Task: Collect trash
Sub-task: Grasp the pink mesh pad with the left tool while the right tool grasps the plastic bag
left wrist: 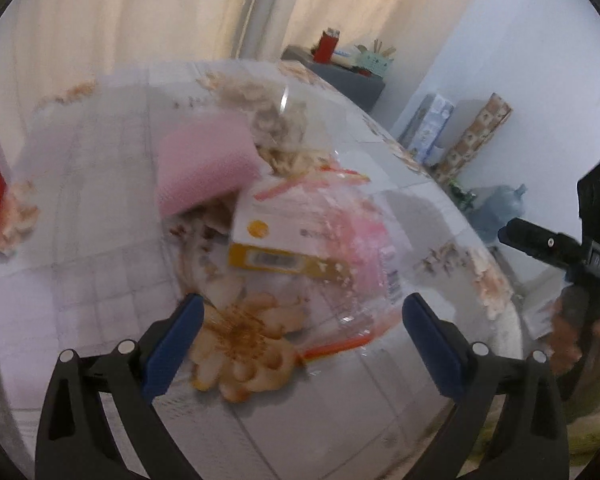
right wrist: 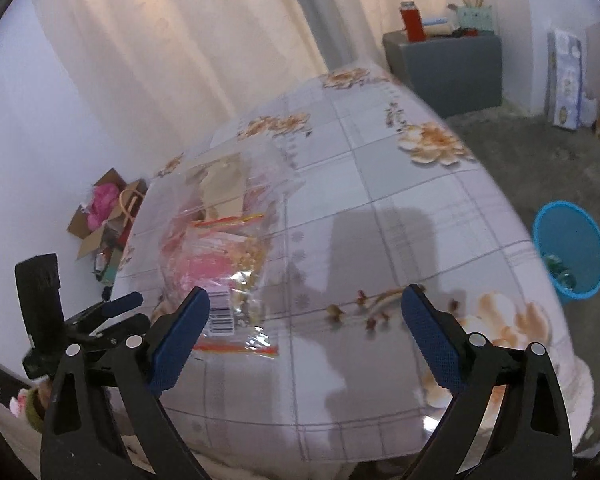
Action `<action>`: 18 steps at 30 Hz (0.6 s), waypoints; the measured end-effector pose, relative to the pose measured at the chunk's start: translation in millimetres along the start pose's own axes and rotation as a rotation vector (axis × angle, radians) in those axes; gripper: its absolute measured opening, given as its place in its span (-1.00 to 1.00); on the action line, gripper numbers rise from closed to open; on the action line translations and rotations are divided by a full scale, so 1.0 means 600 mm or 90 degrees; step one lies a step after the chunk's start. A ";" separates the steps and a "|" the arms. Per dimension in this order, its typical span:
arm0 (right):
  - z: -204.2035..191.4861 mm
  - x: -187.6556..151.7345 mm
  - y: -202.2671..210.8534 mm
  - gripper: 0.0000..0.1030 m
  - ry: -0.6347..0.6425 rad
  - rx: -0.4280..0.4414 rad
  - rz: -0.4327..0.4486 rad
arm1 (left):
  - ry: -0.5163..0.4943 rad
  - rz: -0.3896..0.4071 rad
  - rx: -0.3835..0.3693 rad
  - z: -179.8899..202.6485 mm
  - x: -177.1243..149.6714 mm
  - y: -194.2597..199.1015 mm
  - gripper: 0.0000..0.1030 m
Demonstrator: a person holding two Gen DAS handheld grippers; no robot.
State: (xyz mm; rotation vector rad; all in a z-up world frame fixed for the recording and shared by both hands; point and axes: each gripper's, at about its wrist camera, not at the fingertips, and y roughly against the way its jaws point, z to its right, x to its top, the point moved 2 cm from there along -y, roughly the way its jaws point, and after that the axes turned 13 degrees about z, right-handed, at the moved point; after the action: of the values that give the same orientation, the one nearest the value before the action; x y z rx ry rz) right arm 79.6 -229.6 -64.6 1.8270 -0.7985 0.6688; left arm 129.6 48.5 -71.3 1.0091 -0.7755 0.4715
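Left gripper (left wrist: pixel 302 326): hovering low over the table, pointing forward and down; jaws standing wide apart, holding nothing; blue pads (left wrist: pixel 172 344) flanking the near end of the trash pile without touching it.
Right gripper (right wrist: pixel 305 328): hanging over the near right part of the table, tilted down; jaws spread wide, gripping nothing; only bare cloth and a shadow lying between the pads (right wrist: pixel 432 340).
Hand on right gripper (left wrist: pixel 568 332): showing in the left wrist view at far right, wrapping round the black handle; fingers blurred.
Left gripper in right wrist view (right wrist: pixel 112 312): sitting at lower left, jaws looking open toward the bags.
Trash, clear plastic bags (left wrist: pixel 340 240): lying crumpled mid-table, red-orange seal strips showing, pink contents inside; just ahead of the left gripper.
Trash, white and yellow box (left wrist: pixel 268 244): lying under or inside the clear plastic, cannot tell which; barcode facing near.
Pink cloth (left wrist: pixel 204 164): lying flat just beyond the box, touching it.
Table (right wrist: pixel 400 208): covered in a floral, grid-printed cloth.
Blue bin (right wrist: pixel 572 252): standing on the floor right of the table, well apart from both grippers, some green scraps inside.
Cardboard box (right wrist: pixel 100 216): sitting open on the floor at far left, pink item inside.
Image: motion-blurred, fine detail unreadable.
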 end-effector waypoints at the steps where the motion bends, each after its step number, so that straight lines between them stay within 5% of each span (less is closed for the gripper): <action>1: -0.005 0.000 -0.007 0.77 -0.006 0.010 -0.007 | -0.009 0.010 0.009 -0.003 0.004 0.003 0.89; 6: -0.018 -0.007 -0.038 0.75 -0.031 0.047 -0.039 | -0.047 0.083 0.049 -0.026 0.051 0.029 0.89; 10: -0.024 -0.020 -0.060 0.75 -0.062 0.076 -0.073 | -0.061 0.092 0.073 -0.054 0.088 0.018 0.89; 18: -0.028 -0.029 -0.090 0.75 -0.099 0.102 -0.112 | 0.005 -0.004 0.047 -0.105 0.131 -0.078 0.89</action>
State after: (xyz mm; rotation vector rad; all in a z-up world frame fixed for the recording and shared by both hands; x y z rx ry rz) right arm 108.5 -194.3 -102.1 2.0871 -0.6903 0.4929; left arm 234.2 82.6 -57.3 1.0769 -0.7521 0.5012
